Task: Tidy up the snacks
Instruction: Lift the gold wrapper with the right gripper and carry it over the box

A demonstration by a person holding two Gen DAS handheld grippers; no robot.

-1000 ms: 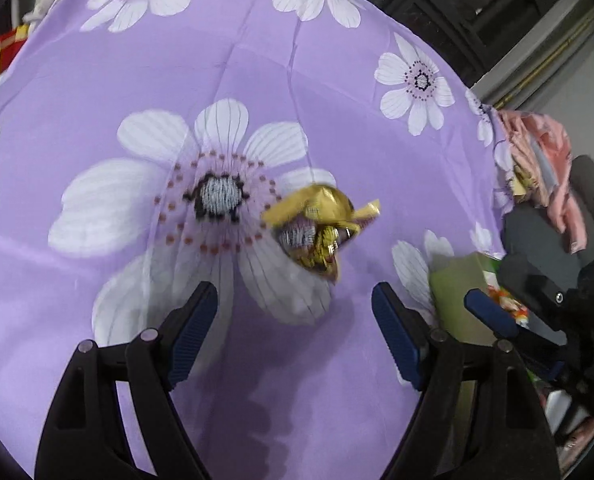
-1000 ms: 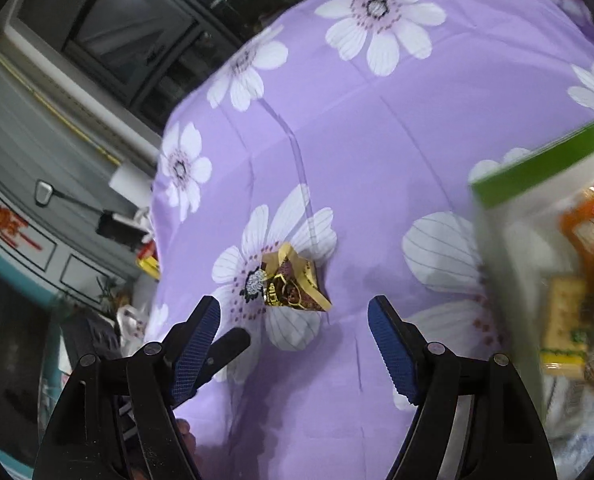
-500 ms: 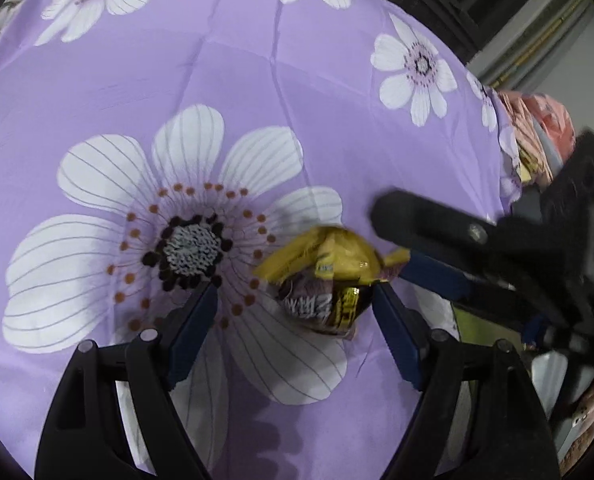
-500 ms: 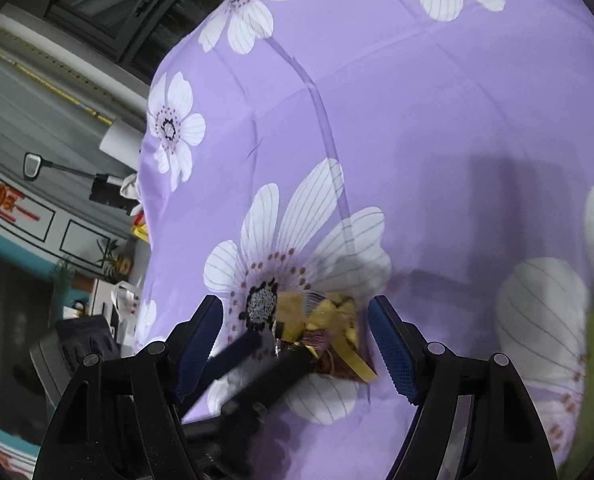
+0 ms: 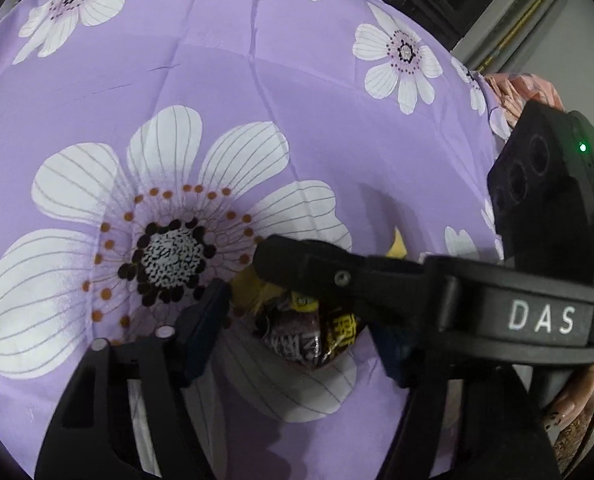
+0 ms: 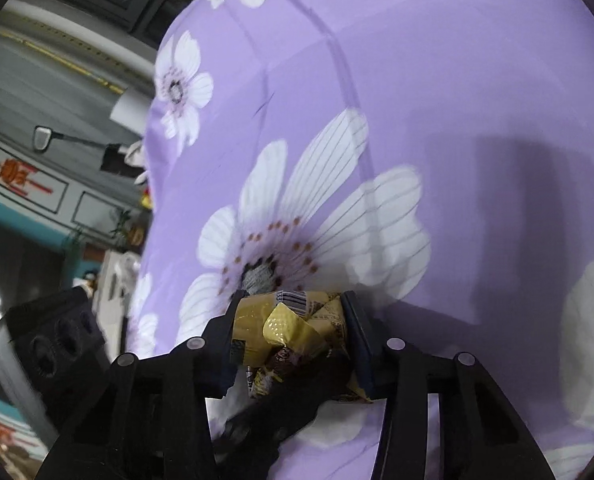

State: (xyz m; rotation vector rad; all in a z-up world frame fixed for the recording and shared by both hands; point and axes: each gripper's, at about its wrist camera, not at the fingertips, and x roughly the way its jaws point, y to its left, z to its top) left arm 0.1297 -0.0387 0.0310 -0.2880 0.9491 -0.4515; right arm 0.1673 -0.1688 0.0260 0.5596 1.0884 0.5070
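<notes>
A gold and brown snack packet (image 5: 313, 332) lies on the purple flowered tablecloth (image 5: 297, 100), at the edge of a big white flower. My left gripper (image 5: 297, 316) straddles it with its jaws closing. Its left pad touches the yellow flap, and slivers of cloth show beside the packet's body. One black finger (image 5: 309, 268) of the right gripper crosses over the packet from the right. In the right wrist view the right gripper (image 6: 293, 320) is closing, and both blue pads press the crumpled packet (image 6: 289, 320). A left gripper finger (image 6: 281, 400) lies under it.
Pink cloth (image 5: 525, 92) lies past the table's right edge, and part of a hand (image 5: 577, 396) shows at the lower right. The left gripper's camera body (image 6: 53, 356) sits at the left. Beyond the table's left edge are walls and shelves (image 6: 37, 200).
Both grippers have come down onto the packet from opposite sides. The right jaws have narrowed until they squeeze it, and the left jaws have narrowed a little. The green box has left both views.
</notes>
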